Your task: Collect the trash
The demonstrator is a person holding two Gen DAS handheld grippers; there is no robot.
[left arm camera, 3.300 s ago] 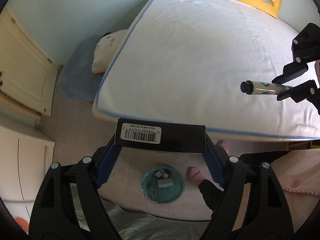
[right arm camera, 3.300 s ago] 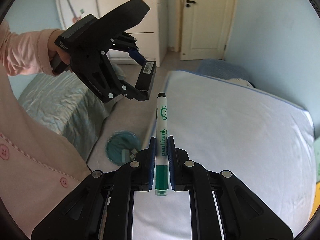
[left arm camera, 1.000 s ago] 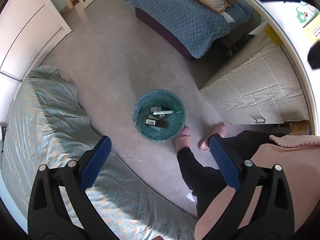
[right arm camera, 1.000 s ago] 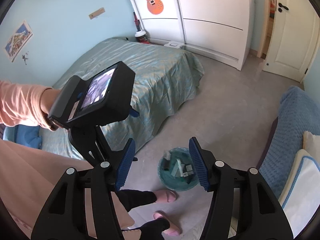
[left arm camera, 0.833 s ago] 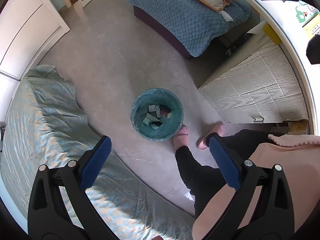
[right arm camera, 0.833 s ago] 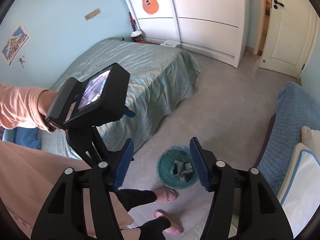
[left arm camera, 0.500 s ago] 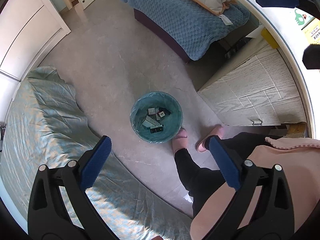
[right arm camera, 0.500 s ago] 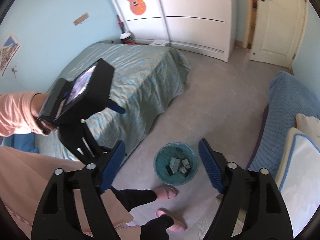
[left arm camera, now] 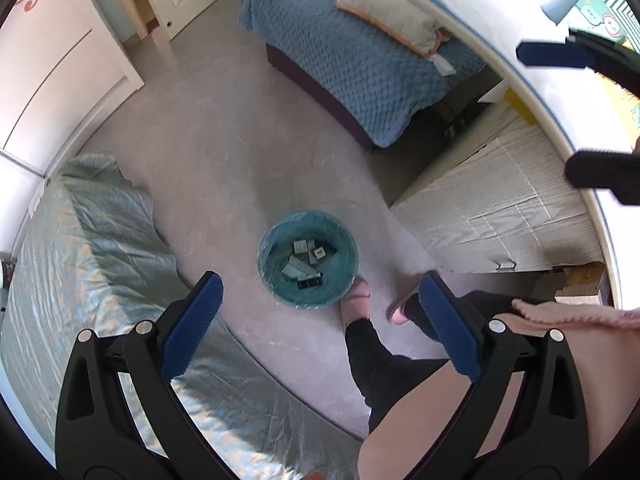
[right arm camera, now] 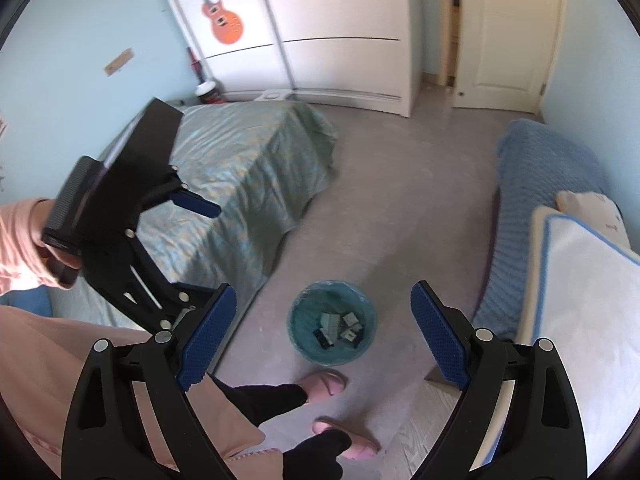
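A teal bin (left arm camera: 308, 258) lined with a bag stands on the grey floor, and it shows in the right wrist view (right arm camera: 333, 321) too. Several small boxes and a dark item lie inside it (left arm camera: 306, 264). My left gripper (left arm camera: 320, 292) is open and empty, held high above the bin. My right gripper (right arm camera: 324, 304) is open and empty, also high above the bin. The left gripper (right arm camera: 188, 240) also shows at the left of the right wrist view, and the right gripper's fingers (left arm camera: 552, 54) show at the top right of the left wrist view.
A bed with a green cover (left arm camera: 80, 264) is left of the bin. A blue-covered low bed with a pillow (left arm camera: 360, 52) lies beyond. A white-topped table (right arm camera: 584, 304) is on the right. The person's pink slippers (right arm camera: 324, 384) stand beside the bin. White wardrobe and door stand behind.
Earlier the left gripper held a black box and the right a marker; both are now open and empty. The box and marker fell into the bin. The right gripper's jaws opened wider.
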